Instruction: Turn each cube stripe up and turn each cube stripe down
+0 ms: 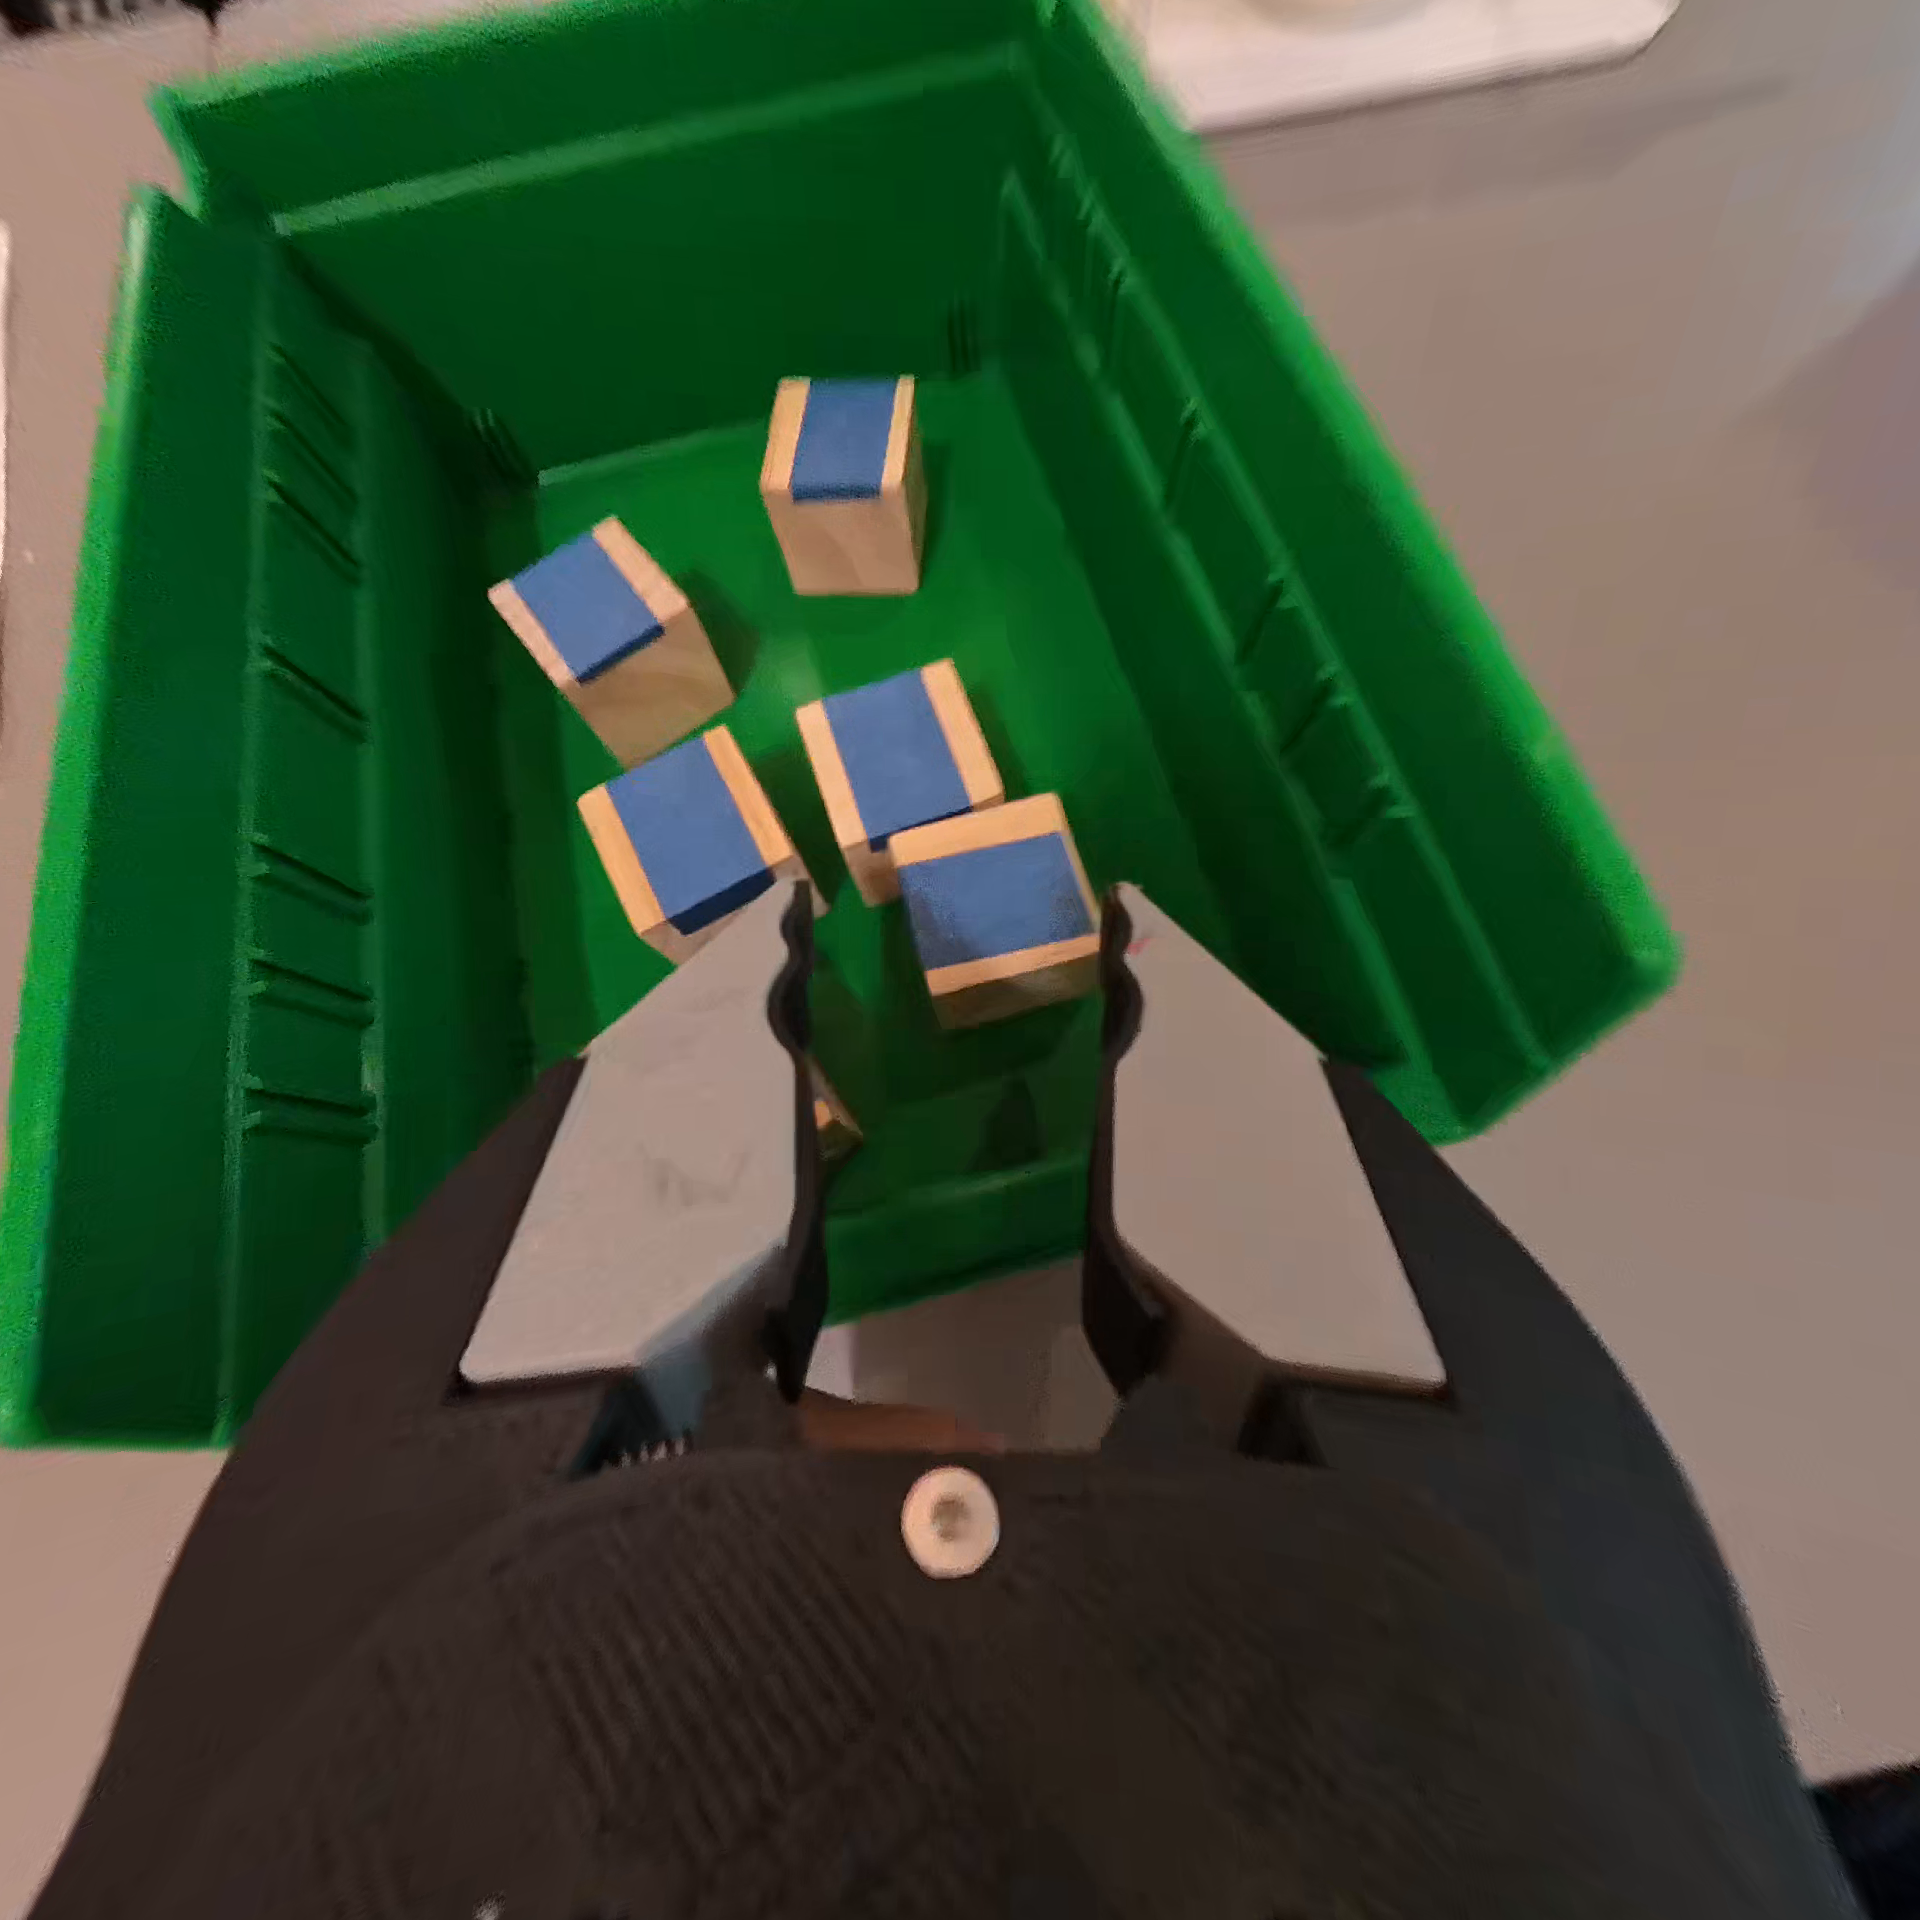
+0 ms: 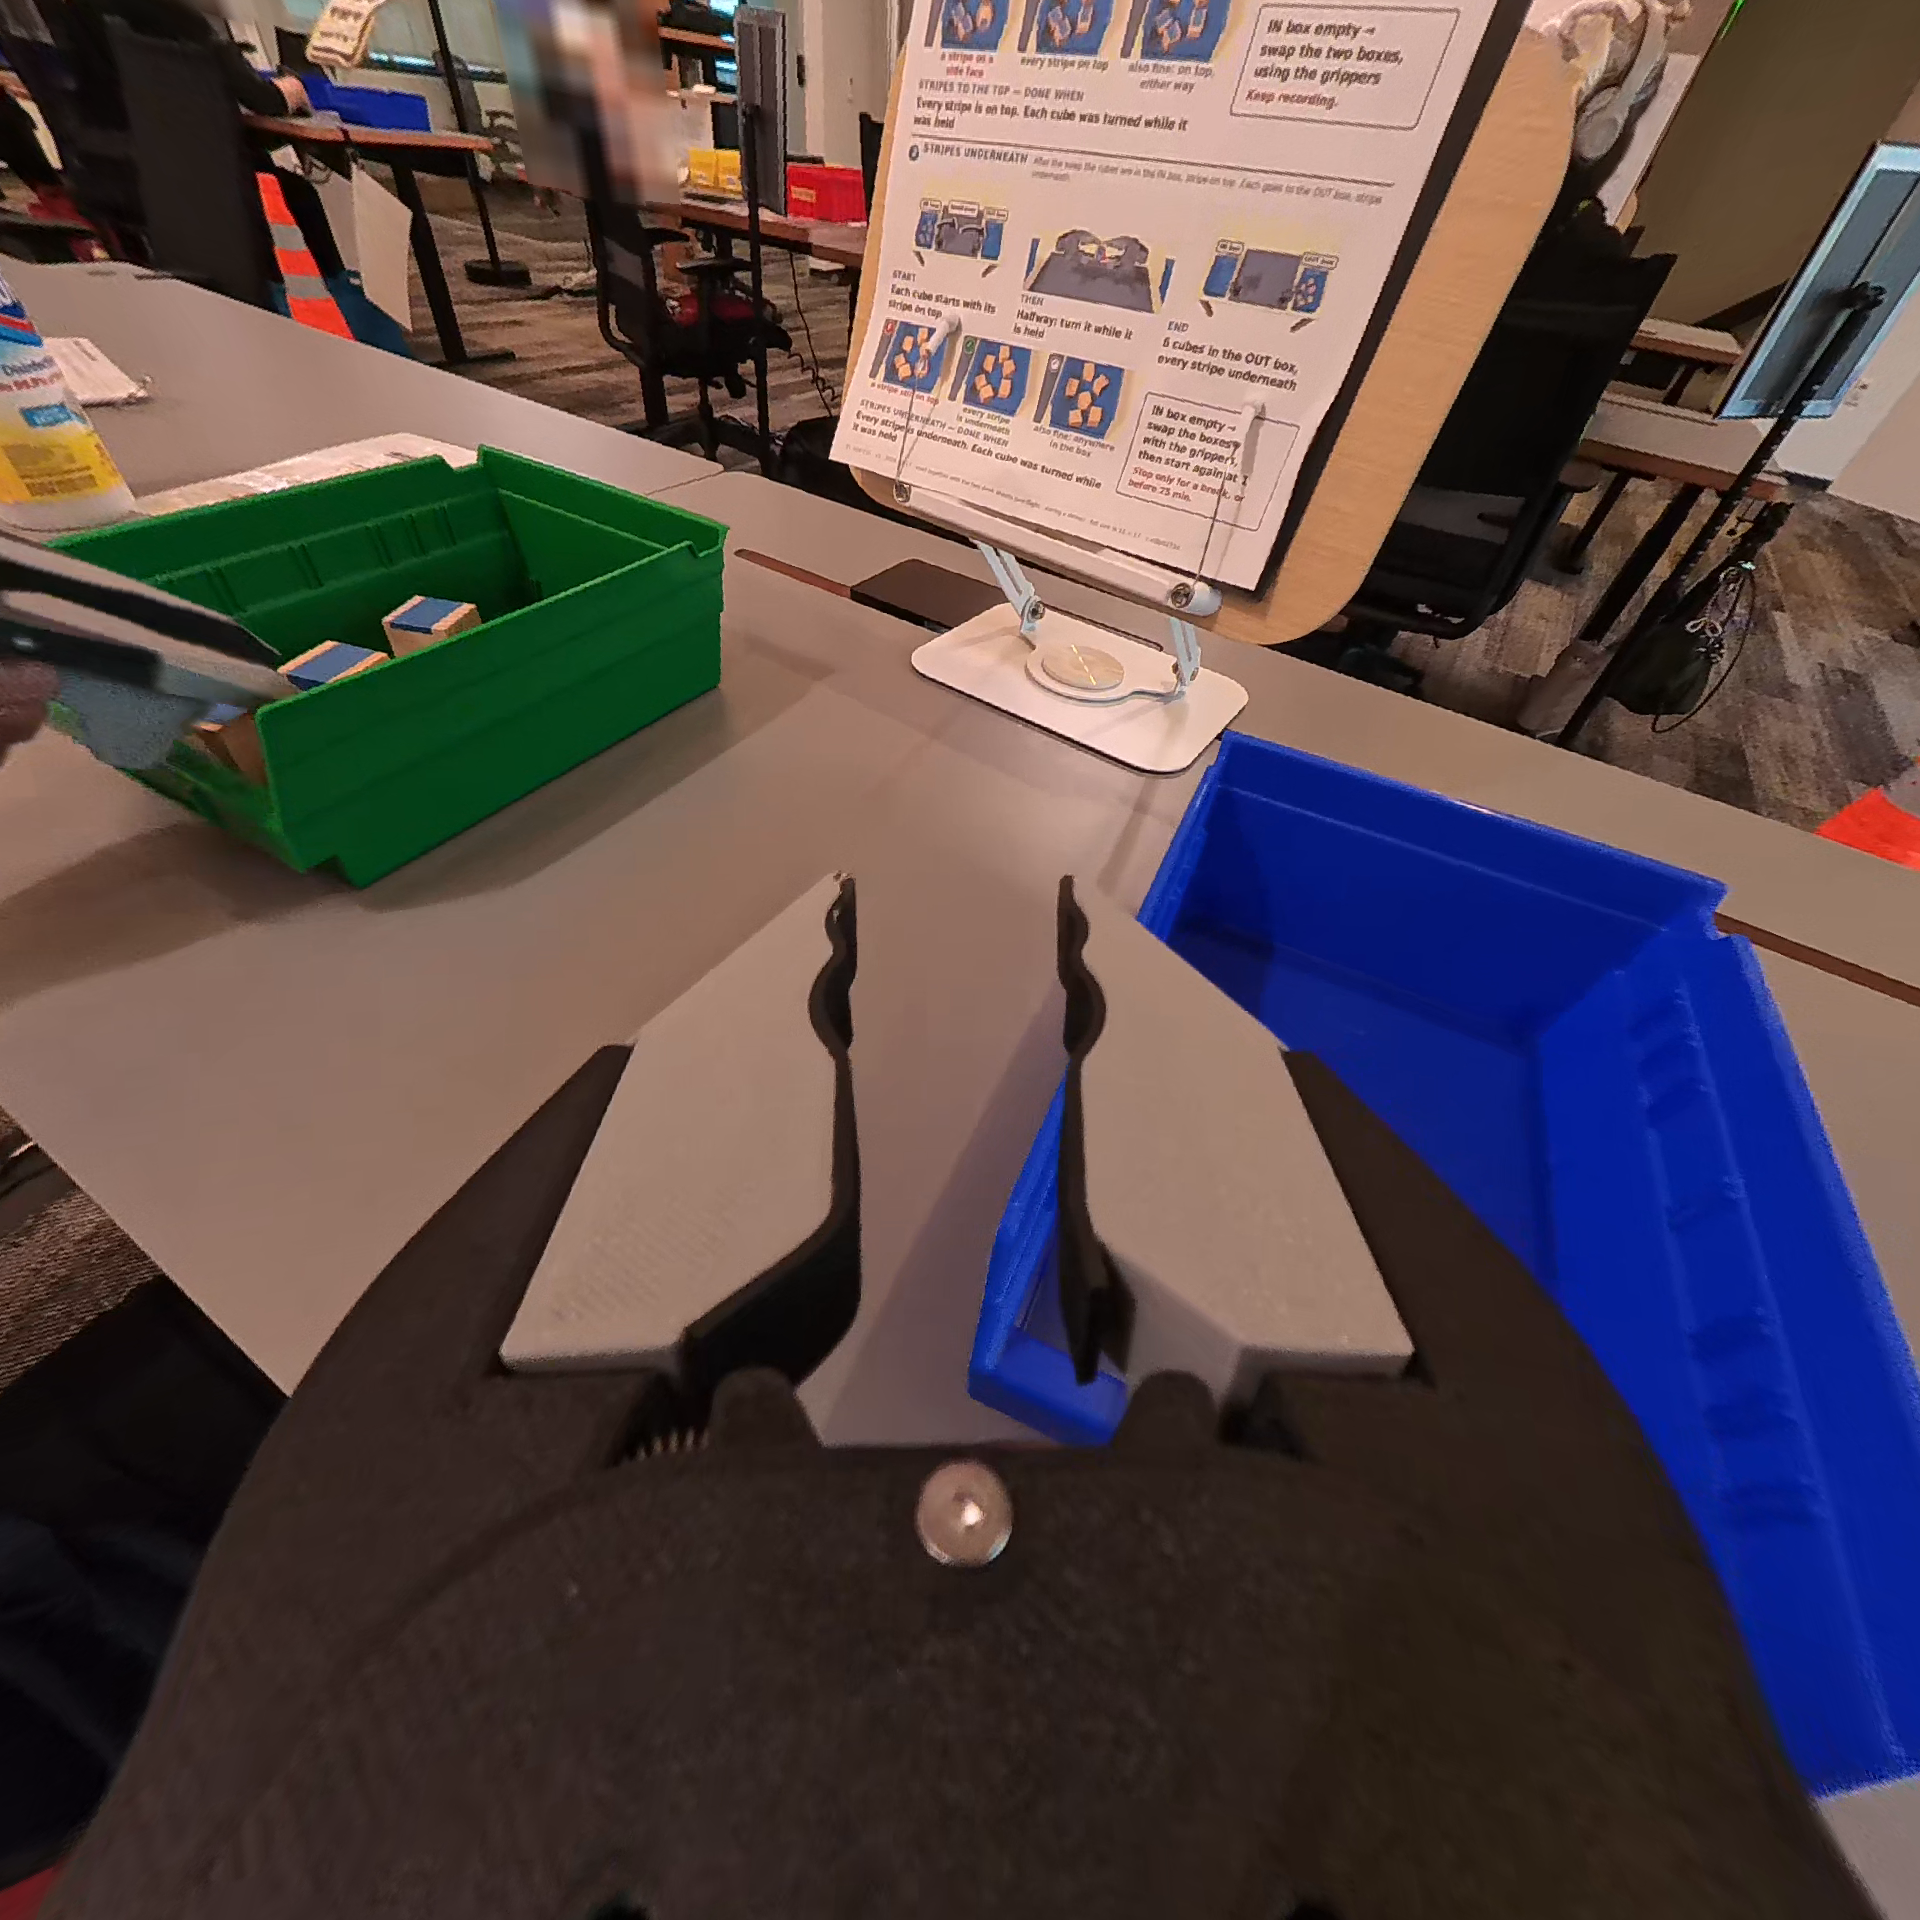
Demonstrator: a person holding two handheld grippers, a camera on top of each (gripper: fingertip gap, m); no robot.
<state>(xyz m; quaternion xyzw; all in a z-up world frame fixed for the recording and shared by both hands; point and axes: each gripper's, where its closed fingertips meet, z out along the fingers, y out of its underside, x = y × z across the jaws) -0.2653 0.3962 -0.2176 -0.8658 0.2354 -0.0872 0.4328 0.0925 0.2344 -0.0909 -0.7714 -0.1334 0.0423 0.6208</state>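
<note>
Left wrist view: looked steeply down into green bin [image 1: 665, 343] filling most of frame. Left gripper [image 1: 956, 904] hung over bin's near end, jaws spread, nothing between them; probably opened that wide to take a cube across plain wood sides. Five cubes seen stripe up at centre: far cube [image 1: 844, 488], left cube [image 1: 608, 644], two middle cubes [image 1: 691, 836] [image 1: 899, 764], and near cube [image 1: 992, 914] just inside right fingertip, likely the next pick. Sixth piece of wood [image 1: 836, 1122] glimpsed low beside left finger, face not clear. Whole picture somewhat smeared.

Right wrist view: right gripper [image 2: 954, 904] at lower centre, held above grey table [image 2: 520, 987], jaws apart and empty, apparently waiting for a handover. Blue bin [image 2: 1621, 1143] at right, no cubes visible inside. Green bin at upper left. Instruction sheet [image 2: 1132, 270] on stand at top centre, propped facing the worker.
</note>
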